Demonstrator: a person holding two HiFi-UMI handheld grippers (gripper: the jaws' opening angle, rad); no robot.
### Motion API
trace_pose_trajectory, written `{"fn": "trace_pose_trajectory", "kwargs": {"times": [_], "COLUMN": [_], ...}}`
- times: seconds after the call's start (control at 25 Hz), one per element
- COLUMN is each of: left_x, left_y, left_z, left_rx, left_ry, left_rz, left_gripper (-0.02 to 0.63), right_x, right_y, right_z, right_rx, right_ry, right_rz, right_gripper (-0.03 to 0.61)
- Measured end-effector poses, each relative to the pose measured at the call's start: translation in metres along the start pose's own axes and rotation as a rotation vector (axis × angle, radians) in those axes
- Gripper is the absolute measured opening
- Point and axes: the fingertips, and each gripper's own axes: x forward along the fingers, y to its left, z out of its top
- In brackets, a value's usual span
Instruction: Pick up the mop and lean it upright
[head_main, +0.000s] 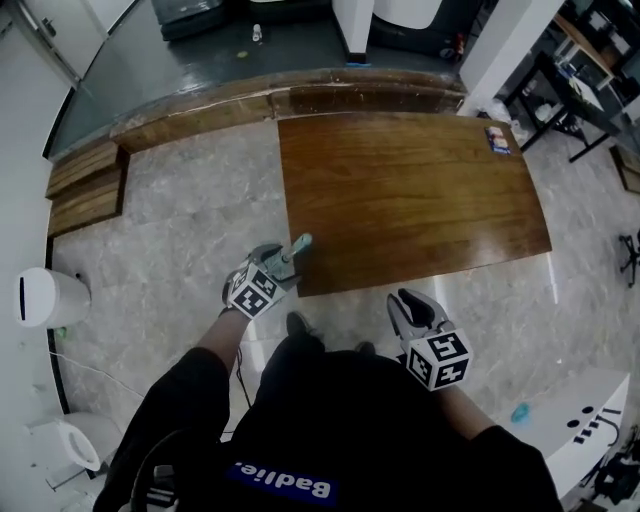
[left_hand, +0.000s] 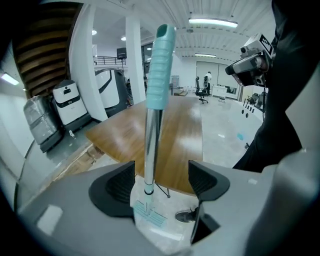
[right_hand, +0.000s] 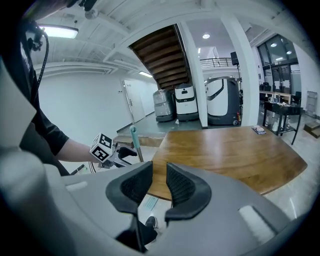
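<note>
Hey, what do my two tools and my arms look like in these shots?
The left tool and the right tool both have smooth grey bodies and dark ribbed pads. Each carries a cube of black-and-white square markers. The person wears a black top whose sleeves leave the forearms bare.

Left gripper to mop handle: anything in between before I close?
Nothing visible does. The mop handle stands upright between the open jaws of the left gripper, with a gap on either side. The table lies just beyond it, not between.
</note>
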Motion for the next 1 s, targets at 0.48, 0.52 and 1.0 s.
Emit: {"fn": "trace_pose_trajectory", "kwargs": {"times": [0.48,0.52,1.0], "left_x": [-0.059,-0.064,-0.116], "left_y": [-0.066,-0.073,-0.149], "left_z": [0.034,0.038,0.097], "left_rx": [-0.101,-0.11,-0.114], "left_ry": [-0.048,-0.058,-0.264], "left_rz": [0.235,0.253,0.279], "left_gripper": [0.247,0.234,0.079], "right_x": [-0.054,-0.056,-0.067], "right_y": [-0.023,-0.022,0.028], "right_z": [-0.041,-0.045,-0.061], "right_rx": [-0.004,-0.005,-0.051], "right_ry": [-0.015,-0.016,-0.038], "right_rz": [0.205,0.219,0.335], "right_gripper": [0.089,0.089,0.067]}}
